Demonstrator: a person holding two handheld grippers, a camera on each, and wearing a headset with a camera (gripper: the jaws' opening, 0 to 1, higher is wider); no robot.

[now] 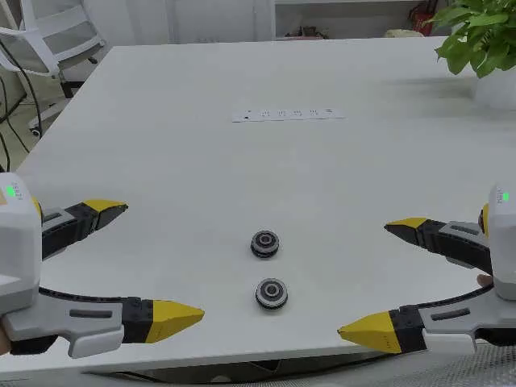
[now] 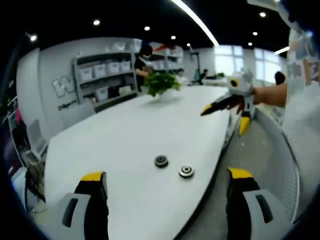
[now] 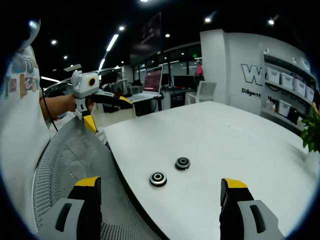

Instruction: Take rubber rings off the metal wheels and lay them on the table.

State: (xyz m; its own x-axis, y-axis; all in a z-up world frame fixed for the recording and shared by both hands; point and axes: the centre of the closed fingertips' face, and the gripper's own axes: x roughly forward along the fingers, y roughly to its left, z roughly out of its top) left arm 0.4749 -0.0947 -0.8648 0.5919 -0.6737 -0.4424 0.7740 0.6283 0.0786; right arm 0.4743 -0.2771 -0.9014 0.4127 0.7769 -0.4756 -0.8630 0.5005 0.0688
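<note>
Two wheels [image 1: 266,243] lie between left gripper [image 1: 163,260] and right gripper [image 1: 364,278].

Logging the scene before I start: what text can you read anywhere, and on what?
"W", cut off: large grey lettering on the white wall.
"Dil", rest blurred: smaller grey line beneath it.
Unreadably small: print on the white paper strip on the white table.
Blurred: letters on the person's printed shirt.

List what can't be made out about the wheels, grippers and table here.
Every view: far wheel and near wheel are too small to separate rubber from metal.
Head view: white strip has marks too small to read.
Head view: left gripper and right gripper have their bodies cut off by the side edges.
</note>
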